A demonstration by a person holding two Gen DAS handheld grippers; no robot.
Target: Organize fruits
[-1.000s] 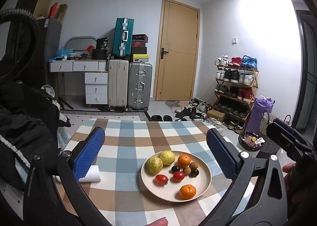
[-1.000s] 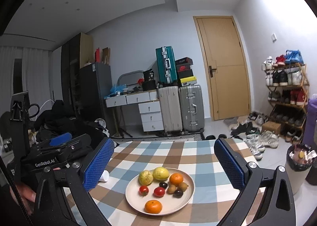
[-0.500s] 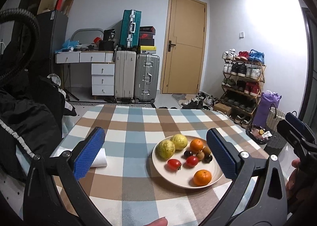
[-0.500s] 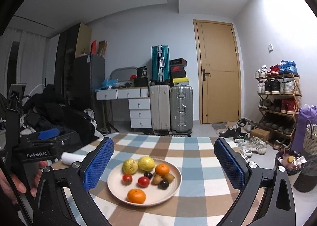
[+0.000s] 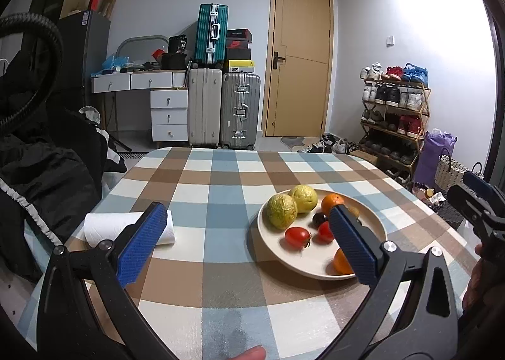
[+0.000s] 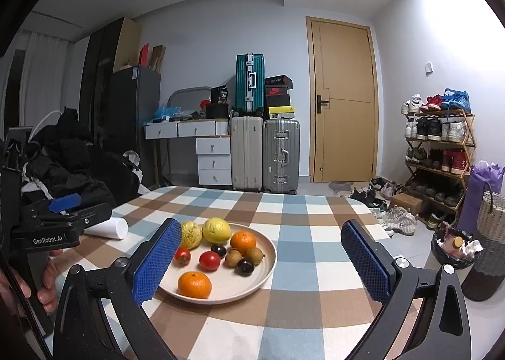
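A round, smooth cream plate (image 6: 268,262) is sitting on the worktop (image 6: 300,211) covered in blue, brown and white checked cloth, carrying two bumpy yellow-green fruits (image 6: 216,230), two glossy oranges (image 6: 194,284), red cherry tomatoes (image 6: 209,260), dark plums and small brown longans. The left claw (image 5: 249,243) is hovering released, its textured blue pad overlapping the plate's near side. The right claw (image 6: 262,260) is gaping released too, just above the plate. A white paper roll (image 5: 104,229) is lying to the left.
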